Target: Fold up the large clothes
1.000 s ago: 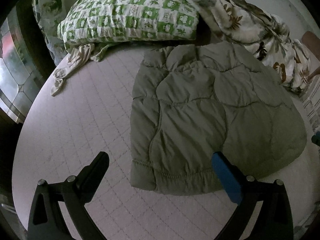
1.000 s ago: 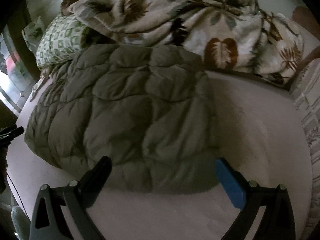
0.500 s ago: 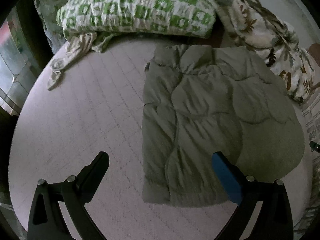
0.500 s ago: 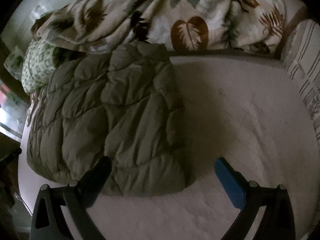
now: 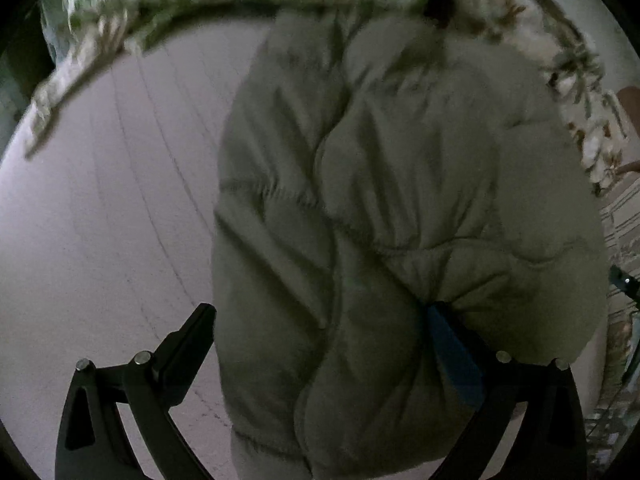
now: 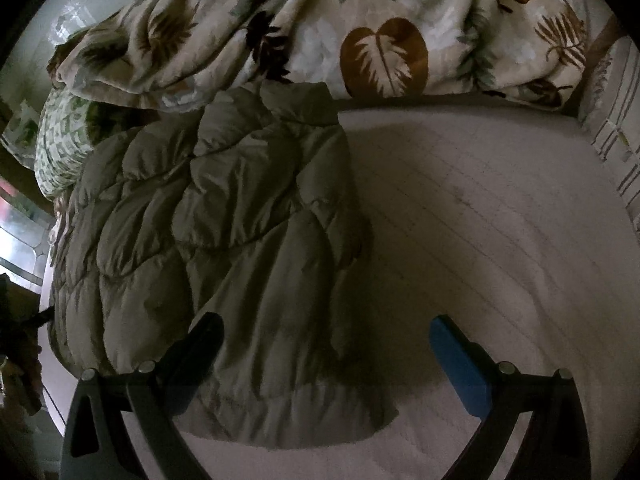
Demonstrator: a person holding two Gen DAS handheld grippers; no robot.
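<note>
We see the jacket (image 6: 208,224) as quilted, padded olive cloth with a faint sheen, its puffed panels divided by stitched seams and its hem gathered into fine ribs. We see the mattress cover (image 6: 500,240) as matt pale cloth stitched in a grid, the blanket (image 6: 360,28) as soft, fleecy cloth printed with leaves, and the pillow (image 6: 60,152) as printed green-and-white woven cloth. On the left gripper (image 5: 320,344) and right gripper (image 6: 326,350) we see matt black plastic fingers with small bright metal pins, one finger of each faced with a smooth blue pad.

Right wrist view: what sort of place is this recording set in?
Most likely a bedroom. An olive quilted puffer jacket lies on a pale quilted mattress, with a cream leaf-print blanket bunched at the far edge and a green-and-white patterned pillow beside it.
</note>
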